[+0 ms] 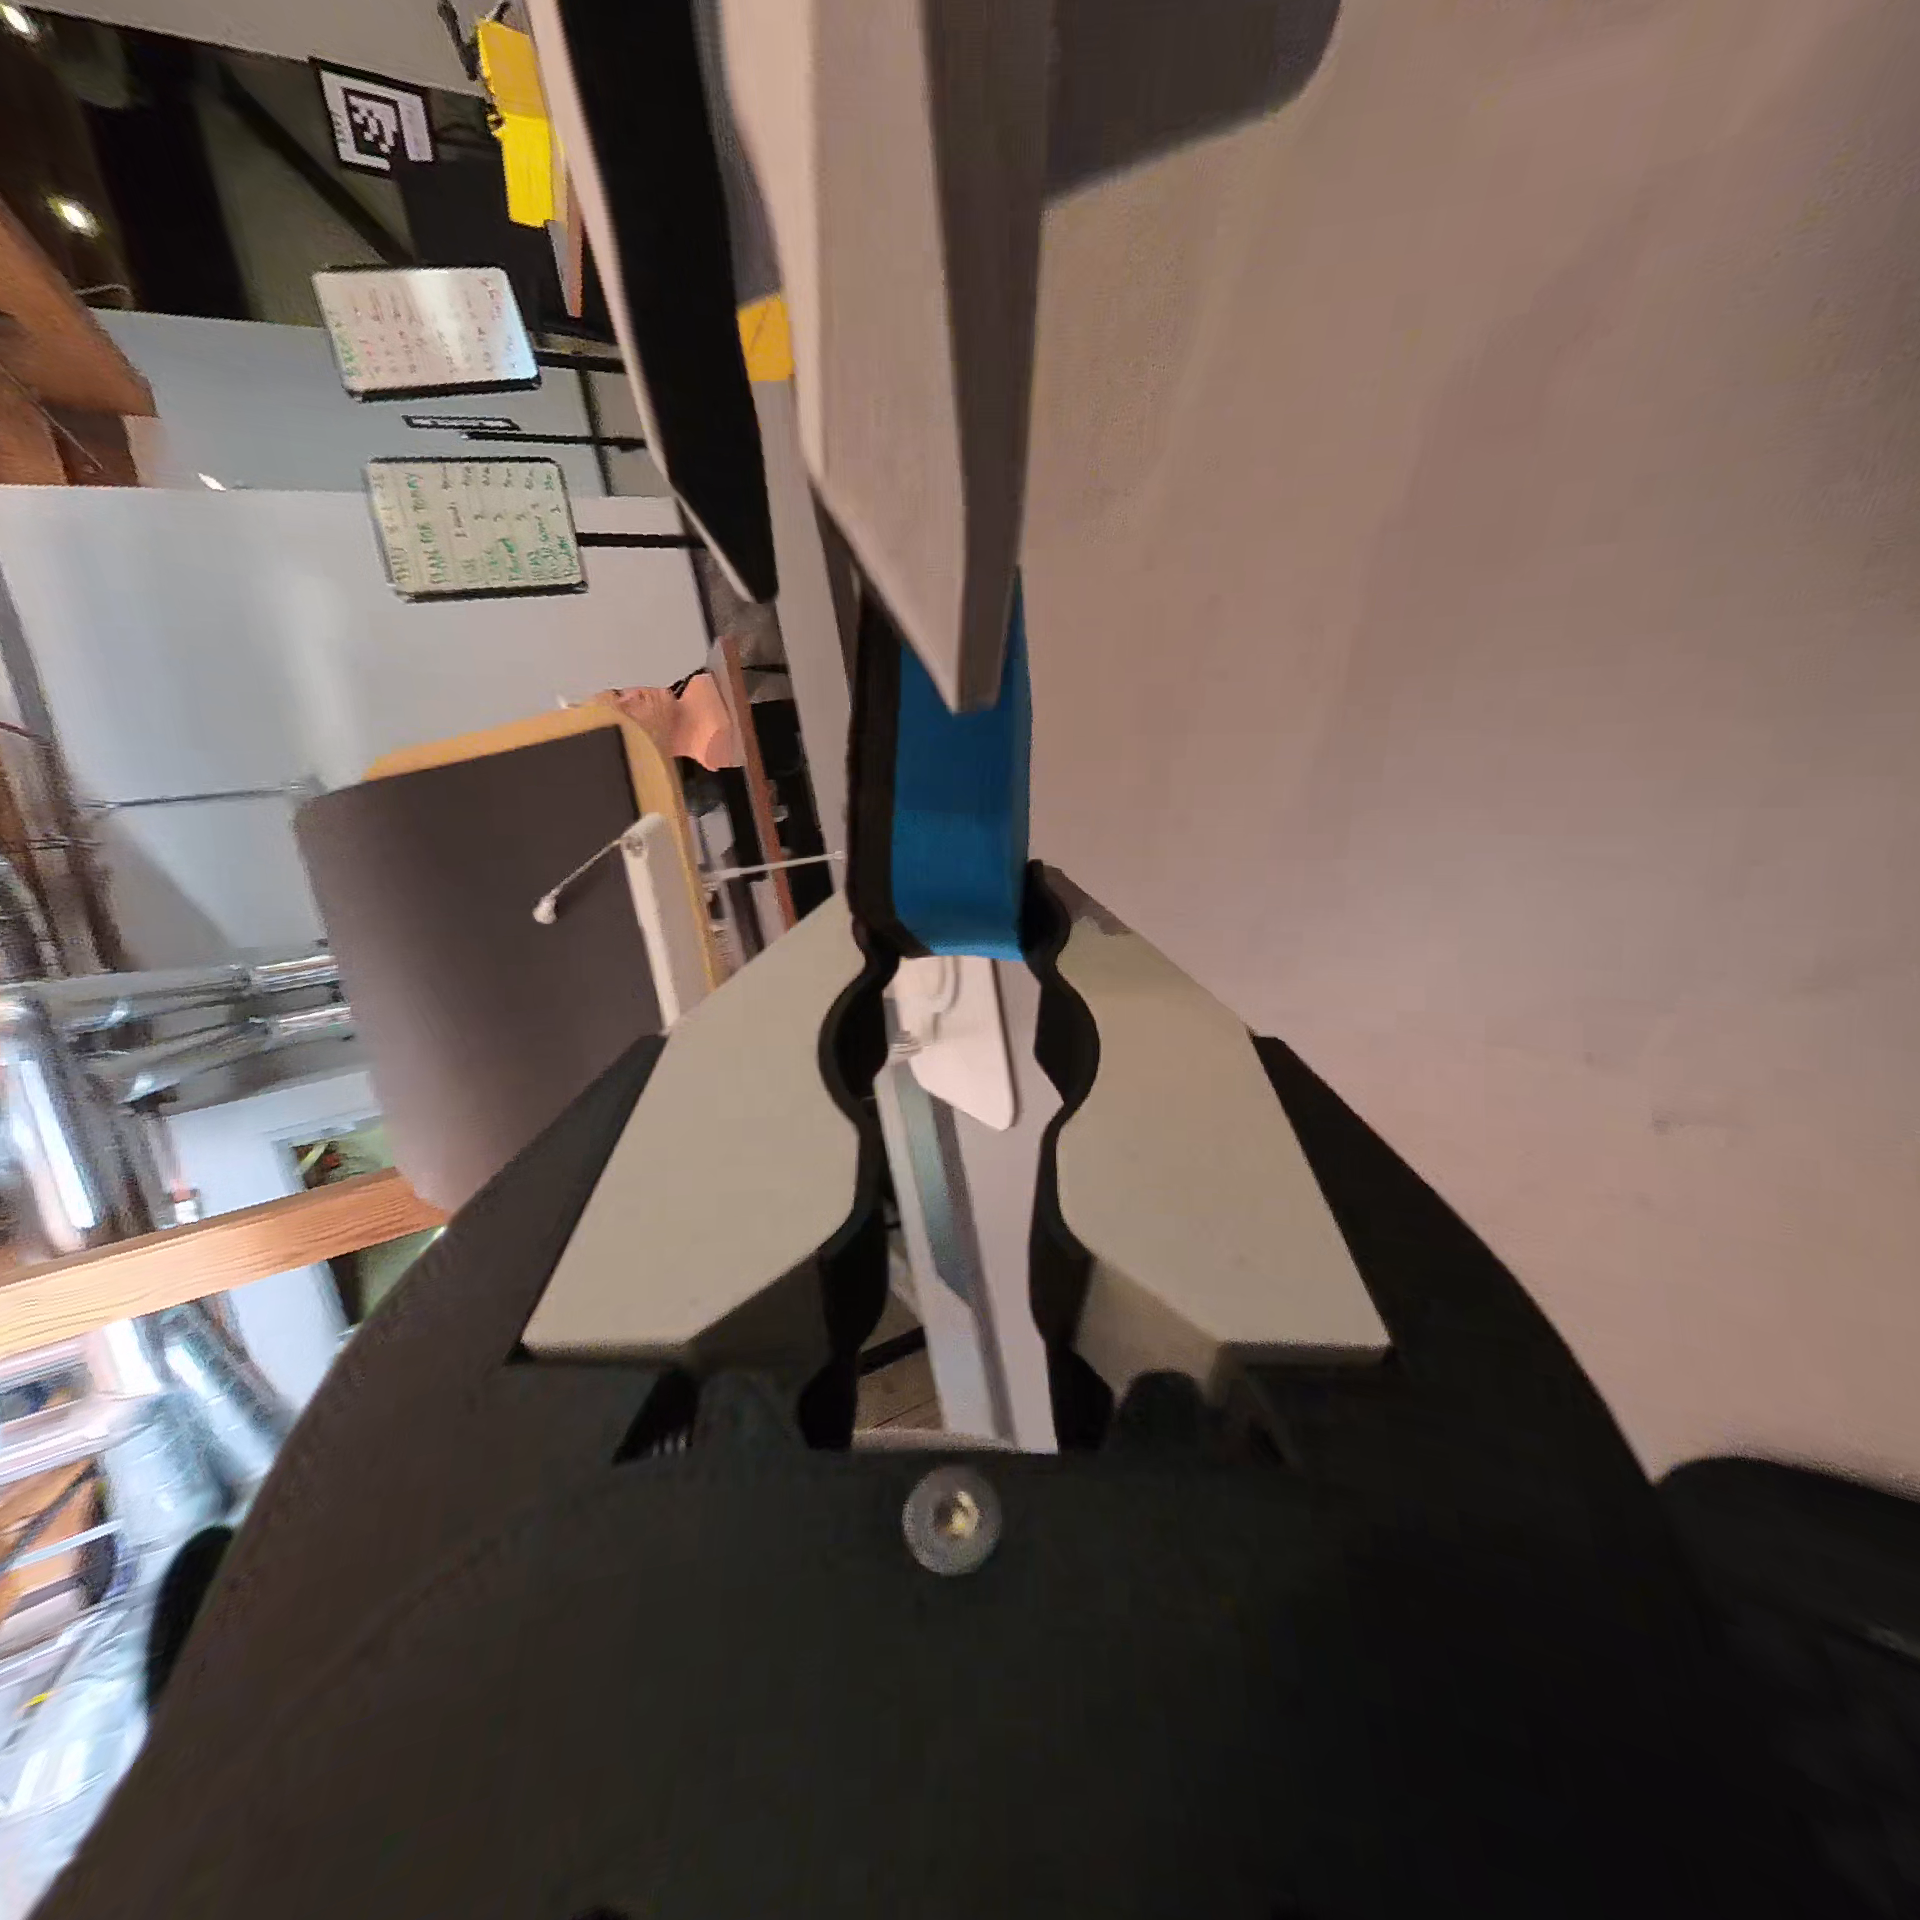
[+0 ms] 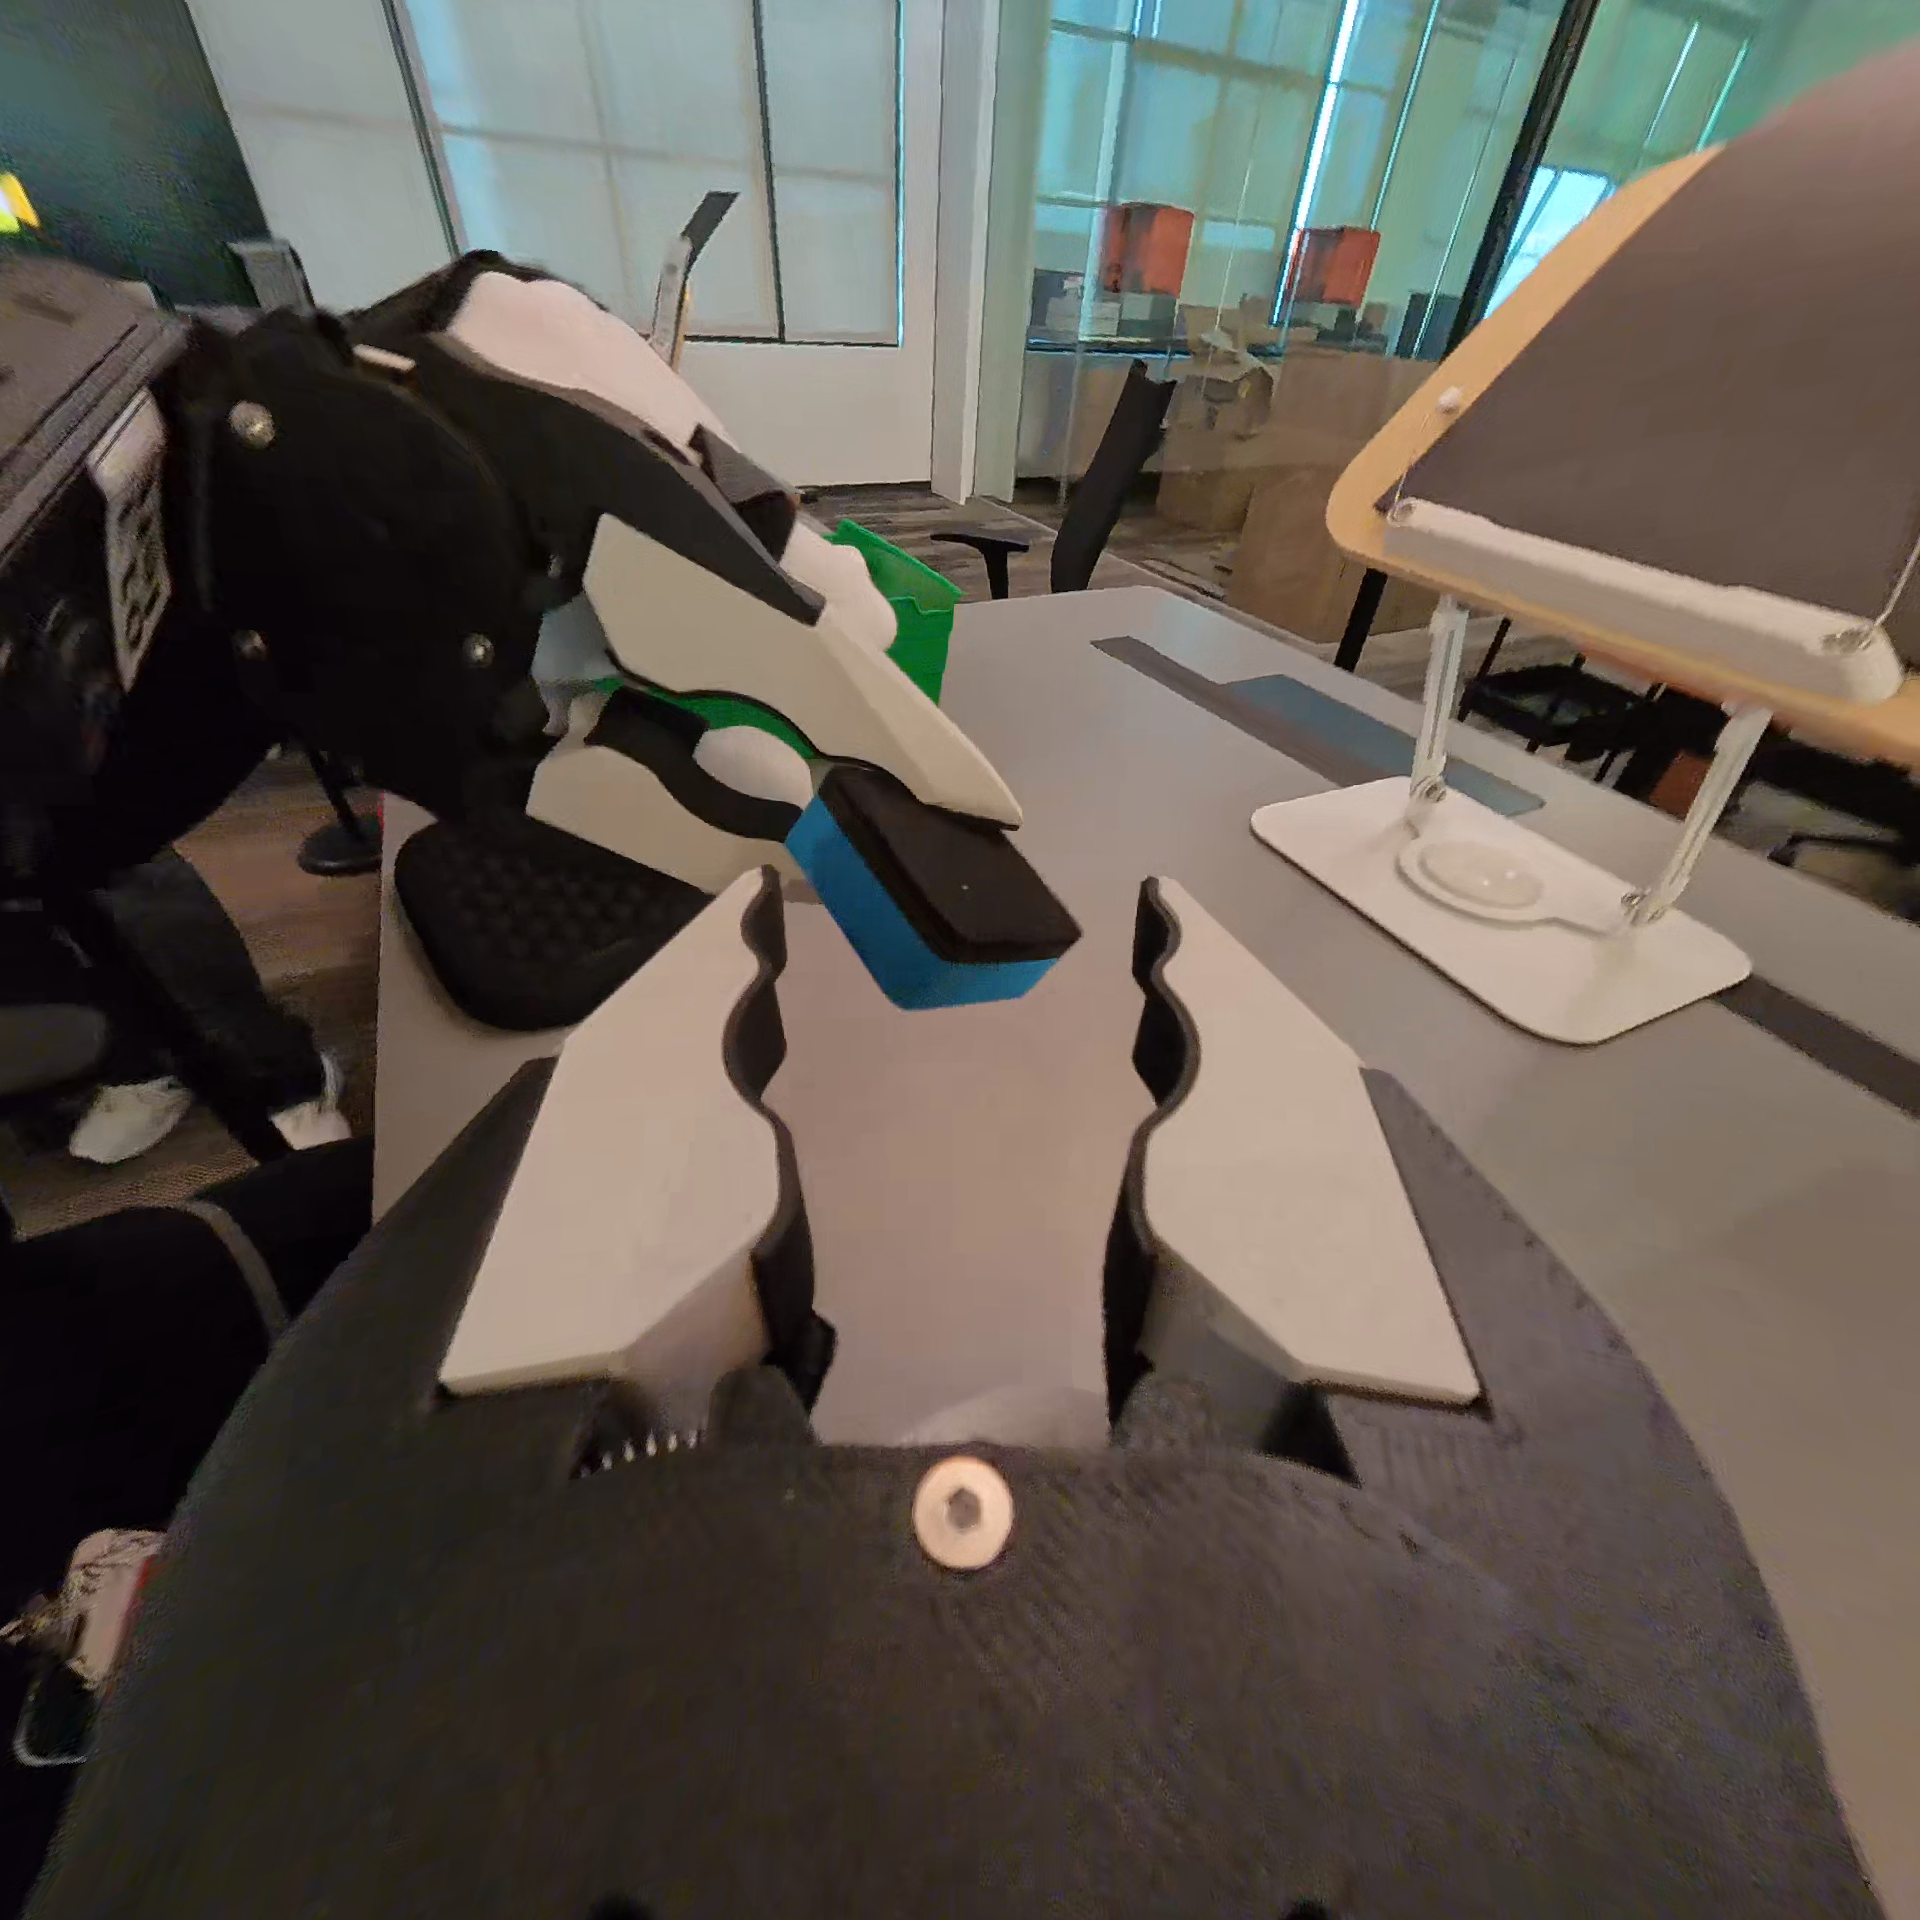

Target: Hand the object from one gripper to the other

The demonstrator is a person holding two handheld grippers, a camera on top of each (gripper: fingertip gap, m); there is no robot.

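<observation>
The left gripper [image 1: 951, 914] is clamped on a blue block with a black felt pad [image 2: 935, 914], an eraser by its look, held above the grey table [image 2: 1351, 1195] at centre frame. In its own view, the right gripper's blurred fingers [image 1: 935, 416] hide the eraser's upper end. The right gripper [image 2: 956, 904] gapes wide and empty, the eraser's free end between its fingertips, contact unclear.

Handwriting covers two whiteboards [image 1: 470, 528]; a square marker [image 1: 374, 116] hangs above
</observation>
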